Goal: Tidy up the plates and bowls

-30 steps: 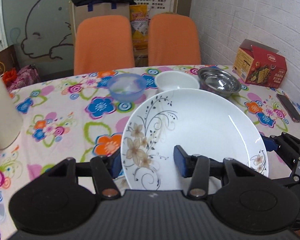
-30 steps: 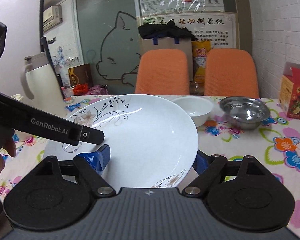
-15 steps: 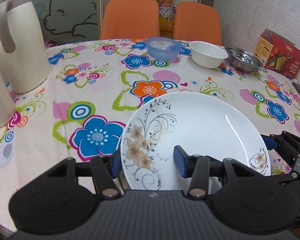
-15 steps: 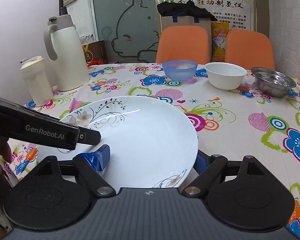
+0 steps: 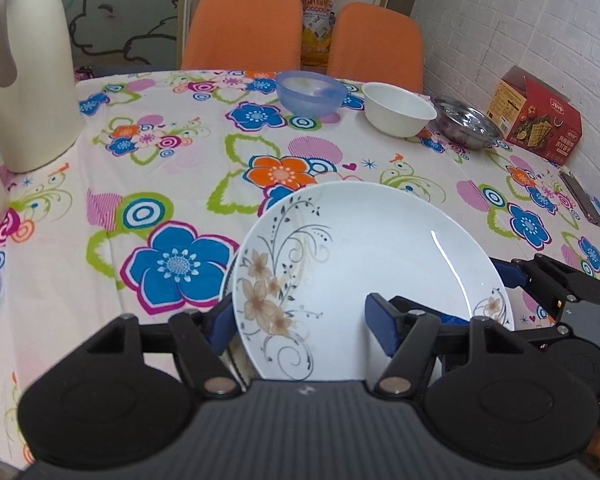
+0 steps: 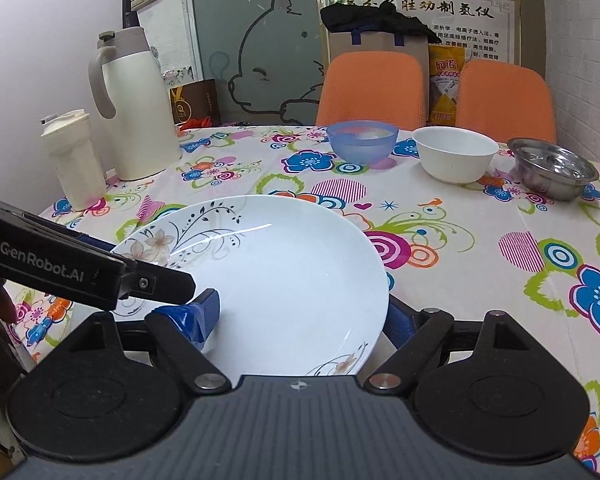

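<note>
Cream thermos [image 6: 134,104], red box [image 5: 536,120], orange chairs [image 5: 242,28].

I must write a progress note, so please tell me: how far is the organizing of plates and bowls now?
Early stage. Nothing is stacked yet. In hand: the white floral plate, its edge between the fingers of both the left hand-held gripper and right hand-held gripper, near the table's front edge. Left: the blue bowl, white bowl and steel bowl stand separately in a row at the far side.
</note>
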`<state>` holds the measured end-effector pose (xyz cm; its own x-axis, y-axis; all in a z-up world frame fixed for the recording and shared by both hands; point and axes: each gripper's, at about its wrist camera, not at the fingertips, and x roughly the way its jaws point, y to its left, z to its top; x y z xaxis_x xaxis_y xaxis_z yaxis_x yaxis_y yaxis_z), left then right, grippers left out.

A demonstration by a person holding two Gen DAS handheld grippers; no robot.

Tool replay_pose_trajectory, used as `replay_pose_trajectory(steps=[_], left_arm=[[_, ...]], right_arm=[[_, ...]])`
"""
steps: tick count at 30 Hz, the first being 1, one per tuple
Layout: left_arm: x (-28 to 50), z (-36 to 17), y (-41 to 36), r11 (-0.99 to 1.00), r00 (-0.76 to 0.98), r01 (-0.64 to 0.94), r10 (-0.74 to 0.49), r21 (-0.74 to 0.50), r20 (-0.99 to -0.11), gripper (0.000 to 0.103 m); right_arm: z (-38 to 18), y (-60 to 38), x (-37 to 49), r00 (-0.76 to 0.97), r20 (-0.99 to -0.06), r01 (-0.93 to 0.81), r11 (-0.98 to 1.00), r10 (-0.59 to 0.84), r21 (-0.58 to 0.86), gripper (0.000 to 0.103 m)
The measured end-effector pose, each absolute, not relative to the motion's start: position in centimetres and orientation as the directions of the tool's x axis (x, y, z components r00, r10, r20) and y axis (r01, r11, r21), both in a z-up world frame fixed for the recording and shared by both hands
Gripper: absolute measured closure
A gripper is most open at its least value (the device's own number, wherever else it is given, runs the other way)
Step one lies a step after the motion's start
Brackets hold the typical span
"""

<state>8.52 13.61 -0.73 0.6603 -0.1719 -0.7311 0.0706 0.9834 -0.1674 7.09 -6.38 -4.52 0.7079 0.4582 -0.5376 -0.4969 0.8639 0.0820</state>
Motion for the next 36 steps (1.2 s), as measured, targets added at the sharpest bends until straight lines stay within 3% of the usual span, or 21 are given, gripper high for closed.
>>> replay_pose_trajectory(steps=[6,10,15,24,31,36], left_arm=[[8.7,-0.1,13.4,0.985,0.617,0.131,-0.168,-0.11,-0.769,0.034],[8.4,0.4,12.8,0.99,0.629,0.134,-0.051,0.044,-0.776,0.033],[8.0,1.2,13.4,0.991,0.663,0.117,-0.028,0.067,-0.748,0.032],[9.5,2.8,12.3,0.994,0.701,0.102,-0.1,-0.04,-0.706,0.031],[13.0,3.2,8.4,0.984,0.683,0.157,-0.172,-0.086,-0.71,0.031],[16.3,3.1,5.1,0.972,0.651,0.211,-0.218,-0.102,-0.727,0.031]], right_arm=[[-4.8,-6.5,7.5,0.704,-0.544,-0.493,0.865,0.456,0.087,0.031],[-5.1,-6.5,7.8,0.698,-0.555,-0.494,0.865,0.453,0.084,0.032],[-4.9,-7.1,7.8,0.714,-0.536,-0.479,0.873,0.45,0.095,0.032],[-3.1,-12.7,8.9,0.743,-0.529,-0.417,0.902,0.41,0.113,0.031],[-1.3,-19.2,12.8,0.714,-0.625,-0.253,0.948,0.317,0.192,0.031],[-0.9,-22.6,14.5,0.716,-0.622,-0.235,0.948,0.317,0.213,0.031]])
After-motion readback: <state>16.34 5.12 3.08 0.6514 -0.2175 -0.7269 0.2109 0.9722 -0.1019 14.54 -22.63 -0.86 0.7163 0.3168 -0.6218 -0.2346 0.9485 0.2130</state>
